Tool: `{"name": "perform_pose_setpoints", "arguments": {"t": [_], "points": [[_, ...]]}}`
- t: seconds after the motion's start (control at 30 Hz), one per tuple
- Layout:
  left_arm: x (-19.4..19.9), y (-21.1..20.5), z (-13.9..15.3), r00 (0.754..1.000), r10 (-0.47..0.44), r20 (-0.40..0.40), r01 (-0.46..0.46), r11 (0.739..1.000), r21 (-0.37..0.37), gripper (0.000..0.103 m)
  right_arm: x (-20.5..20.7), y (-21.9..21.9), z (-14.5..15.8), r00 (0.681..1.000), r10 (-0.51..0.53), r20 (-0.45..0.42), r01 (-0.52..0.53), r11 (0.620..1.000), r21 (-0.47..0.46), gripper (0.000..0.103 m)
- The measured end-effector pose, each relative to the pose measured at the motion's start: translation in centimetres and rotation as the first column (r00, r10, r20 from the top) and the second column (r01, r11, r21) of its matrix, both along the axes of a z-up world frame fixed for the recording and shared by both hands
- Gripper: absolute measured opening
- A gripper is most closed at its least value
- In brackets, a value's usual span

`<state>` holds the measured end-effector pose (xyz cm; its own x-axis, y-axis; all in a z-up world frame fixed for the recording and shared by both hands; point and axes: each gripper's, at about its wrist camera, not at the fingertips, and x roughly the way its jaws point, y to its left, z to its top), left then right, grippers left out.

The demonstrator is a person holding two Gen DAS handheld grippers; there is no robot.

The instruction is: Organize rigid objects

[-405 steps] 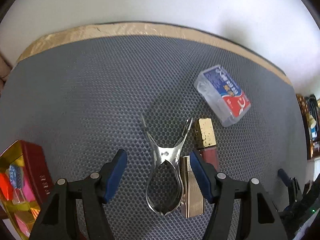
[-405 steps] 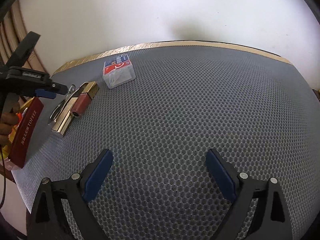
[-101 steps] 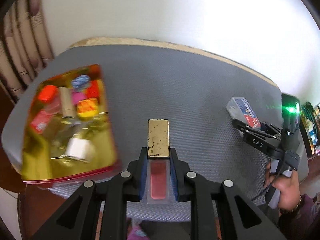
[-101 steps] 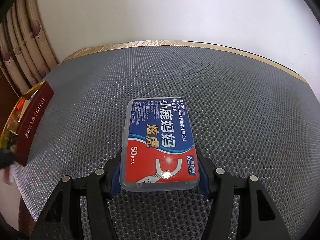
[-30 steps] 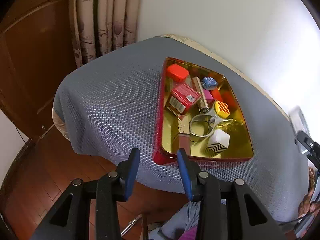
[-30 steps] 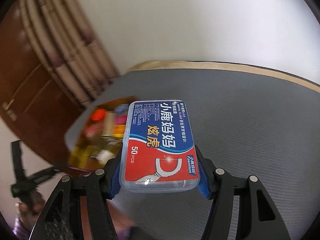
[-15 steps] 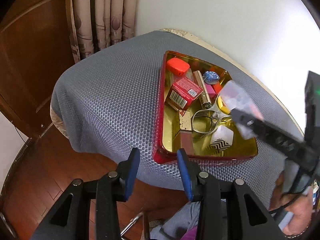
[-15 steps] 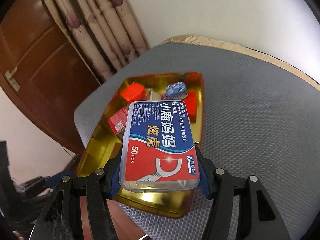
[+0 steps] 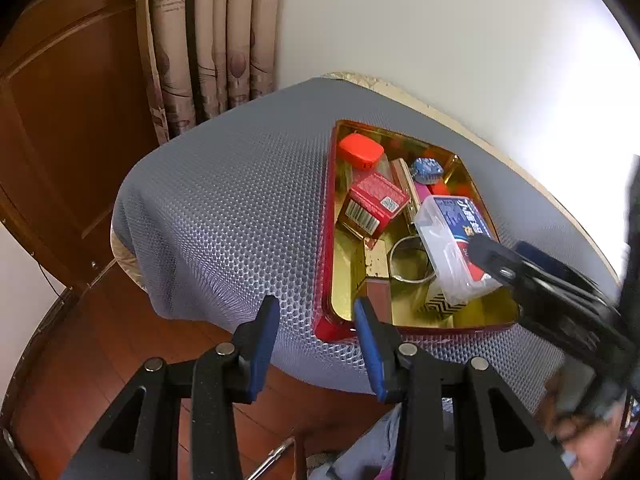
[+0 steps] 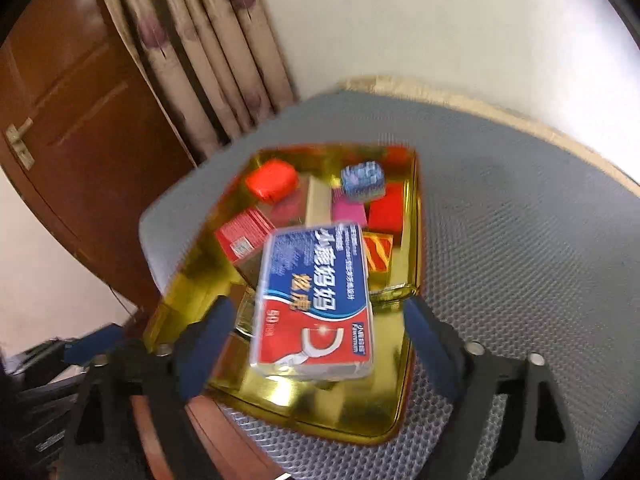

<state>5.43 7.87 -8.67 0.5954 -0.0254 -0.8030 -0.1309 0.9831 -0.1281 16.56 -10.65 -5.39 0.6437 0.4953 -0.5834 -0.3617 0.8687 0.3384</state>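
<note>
A clear dental floss box (image 10: 316, 300) with a blue and red label lies tilted over the things in the gold tin tray (image 10: 320, 424). My right gripper (image 10: 316, 328) hangs over the tray's near end. Its jaws are opening: the box sits between them, but the pads stand clear of its sides. In the left wrist view the floss box (image 9: 452, 248) rests on a metal clip (image 9: 408, 258) and a zigzag-patterned cube (image 9: 440, 304), with the right gripper (image 9: 516, 254) just behind it. My left gripper (image 9: 316, 320) hovers open and empty off the tray's (image 9: 326, 240) near corner.
The tray also holds a red flip case (image 9: 360, 152), a red barcode carton (image 9: 374, 204), a blue faceted piece (image 9: 428, 170) and a gold-capped lip gloss (image 9: 378, 276). Grey mesh matting (image 9: 224, 216) drops to wood floor; curtains (image 9: 212, 40) and a door (image 9: 60, 120) stand behind.
The right gripper swung over the tray, then its jaws spread and let go of the floss box, which tipped down onto the tray's contents. The left gripper stayed put.
</note>
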Motion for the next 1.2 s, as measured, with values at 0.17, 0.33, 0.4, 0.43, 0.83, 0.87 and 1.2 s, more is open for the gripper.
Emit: {"name": "perform_pose_setpoints", "arguments": {"t": [0.17, 0.33, 0.4, 0.43, 0.83, 0.87, 1.2], "points": [[-1.1, 0.1, 1.2, 0.992, 0.05, 0.112, -0.048, 0.999, -0.021, 0.039, -5.2, -0.4, 2.1, 0.981, -0.071, 0.181, 0.085, 0.994, -0.072, 0.102], [-2.2, -1.2, 2.4, 0.983, 0.026, 0.184, -0.032, 0.999, 0.026, 0.039, -9.1, -0.8, 2.7, 0.939, -0.163, 0.303, 0.208, 0.971, -0.12, 0.103], [-2.6, -1.9, 2.7, 0.979, 0.008, 0.205, -0.02, 0.998, 0.055, 0.039, -10.2, -1.3, 2.8, 0.928, -0.198, 0.316, 0.25, 0.959, -0.134, 0.103], [-2.7, -2.2, 2.9, 0.977, -0.001, 0.211, -0.013, 0.998, 0.069, 0.039, -10.6, -1.6, 2.8, 0.923, -0.215, 0.318, 0.267, 0.955, -0.131, 0.103], [-4.6, -3.7, 4.6, 0.956, -0.051, 0.29, 0.016, 0.992, 0.123, 0.04, -14.6, -3.9, 4.7, 0.88, -0.296, 0.371, 0.353, 0.931, -0.097, 0.103], [-4.8, -3.7, 4.8, 0.953, -0.048, 0.3, 0.011, 0.993, 0.122, 0.04, -14.9, -3.9, 4.8, 0.876, -0.297, 0.381, 0.357, 0.929, -0.097, 0.103], [-5.3, -4.7, 5.3, 0.945, -0.082, 0.318, 0.028, 0.985, 0.172, 0.04, -16.1, -4.0, 5.6, 0.862, -0.304, 0.404, 0.353, 0.934, -0.051, 0.103]]}}
